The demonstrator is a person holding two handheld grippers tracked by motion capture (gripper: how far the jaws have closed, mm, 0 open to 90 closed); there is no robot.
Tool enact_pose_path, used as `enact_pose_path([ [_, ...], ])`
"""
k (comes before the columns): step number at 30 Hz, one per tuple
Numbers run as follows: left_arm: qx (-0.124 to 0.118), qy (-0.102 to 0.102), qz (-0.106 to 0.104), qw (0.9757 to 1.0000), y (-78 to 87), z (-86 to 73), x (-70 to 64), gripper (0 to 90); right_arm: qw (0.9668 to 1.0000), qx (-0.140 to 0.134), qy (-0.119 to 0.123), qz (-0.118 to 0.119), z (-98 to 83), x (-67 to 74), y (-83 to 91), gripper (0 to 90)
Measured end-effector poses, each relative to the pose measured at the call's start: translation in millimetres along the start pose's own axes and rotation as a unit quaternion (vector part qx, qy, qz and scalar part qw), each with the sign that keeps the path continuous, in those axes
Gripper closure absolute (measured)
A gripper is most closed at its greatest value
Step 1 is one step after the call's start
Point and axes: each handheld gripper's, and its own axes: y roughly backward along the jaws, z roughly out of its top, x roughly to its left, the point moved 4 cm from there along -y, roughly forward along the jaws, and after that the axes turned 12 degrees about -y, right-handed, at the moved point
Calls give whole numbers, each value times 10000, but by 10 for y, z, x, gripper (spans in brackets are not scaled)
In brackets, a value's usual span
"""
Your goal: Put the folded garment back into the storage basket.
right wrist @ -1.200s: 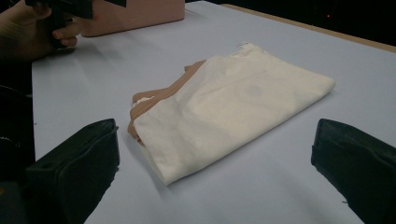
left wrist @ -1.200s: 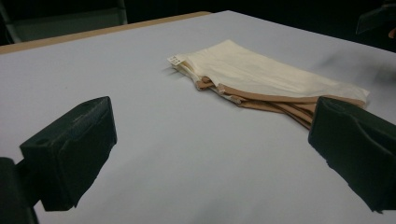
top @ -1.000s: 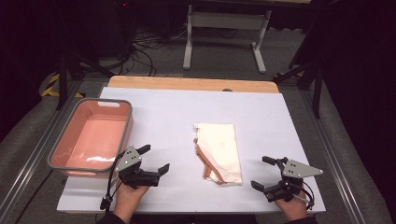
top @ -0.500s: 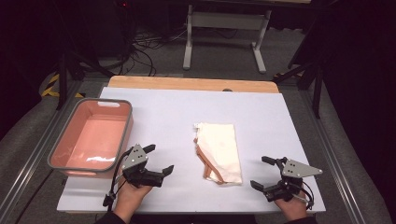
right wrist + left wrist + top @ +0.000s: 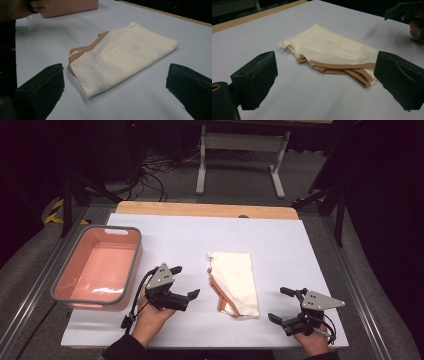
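A folded cream cloth (image 5: 234, 282) with tan-brown edging lies flat in the middle of the white table (image 5: 280, 240). In the left gripper view the cloth (image 5: 334, 53) shows its tan bands and a small white label toward me. In the right gripper view the cloth (image 5: 117, 55) sits just beyond the jaws. My left gripper (image 5: 183, 281) is open, a short way left of the cloth, jaws pointing at it. My right gripper (image 5: 283, 304) is open near the table's front right, a little right of the cloth. Neither holds anything.
A pink tub with a grey rim (image 5: 65, 282) stands at the table's left side, close behind the left hand; its side (image 5: 70, 6) appears in the right gripper view. A wooden strip (image 5: 200, 210) runs along the far table edge. Cables and a stand lie on the floor beyond.
The left hand and its gripper have moved right, toward the cloth. The right gripper and the cloth have stayed where they were.
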Motion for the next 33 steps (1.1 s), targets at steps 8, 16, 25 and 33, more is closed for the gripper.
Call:
enact_pose_path([
  [8,76,-133,-149,9998,-133,182,29,49,10000,14,-2,9,-2,-1,-5,23],
  [16,172,-206,-319,9991,-305,296,29,60,10000,14,-8,17,-2,-5,-6,24],
  [25,257,-179,-337,9989,-471,364,82,61,10000,11,-11,43,-3,-8,-6,24],
  [33,386,-141,-378,9984,-609,399,121,74,10000,19,-5,47,-1,-7,-12,23],
])
